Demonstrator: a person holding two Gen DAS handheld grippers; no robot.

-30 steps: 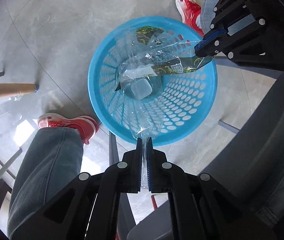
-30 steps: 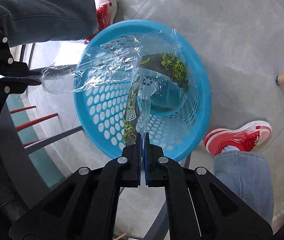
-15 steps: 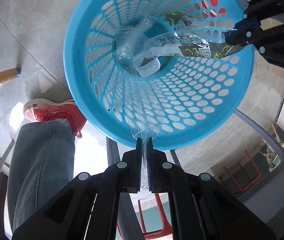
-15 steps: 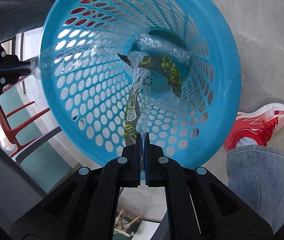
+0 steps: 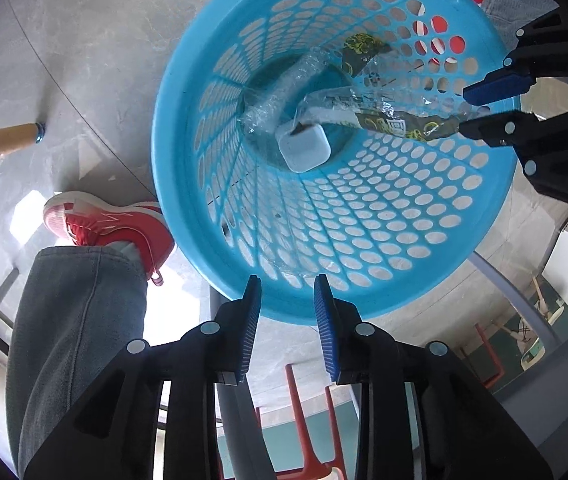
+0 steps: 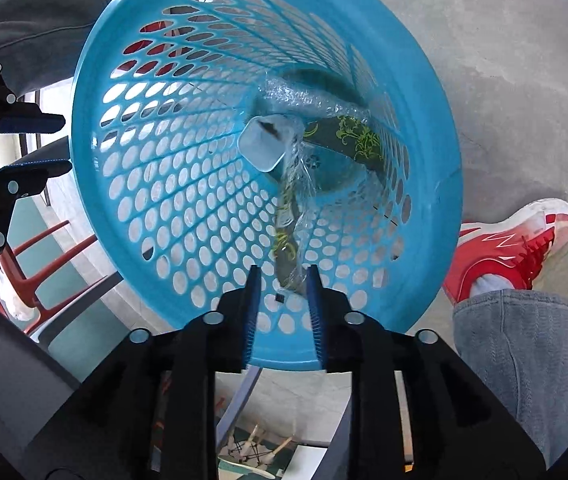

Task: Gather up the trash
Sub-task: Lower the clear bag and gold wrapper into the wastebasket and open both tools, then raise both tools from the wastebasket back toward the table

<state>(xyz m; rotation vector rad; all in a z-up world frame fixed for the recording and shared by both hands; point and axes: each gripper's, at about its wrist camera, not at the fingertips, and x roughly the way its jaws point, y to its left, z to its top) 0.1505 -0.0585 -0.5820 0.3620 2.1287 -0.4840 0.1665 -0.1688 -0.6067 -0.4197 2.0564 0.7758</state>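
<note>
Basket: a blue perforated laundry-style basket [image 5: 364,240] stood on grey floor tiles; both cameras looked down into it.
Wrapper: a clear plastic wrapper [image 6: 294,200] with a dark, green-patterned strip lay inside; its long axis ran from the right gripper's side of the wall down to the basket's bottom.
Other trash: a pale rounded-square lid [image 5: 304,148] and crinkled clear film [image 5: 279,92] sat at the bottom.
Left gripper [image 5: 287,292]: fingers spread, holding nothing, above the near rim.
Right gripper [image 6: 281,280]: fingers parted; the wrapper's upper end lay between them, unclamped.
Surroundings: red sneakers [image 5: 103,224]; jeans.
</note>
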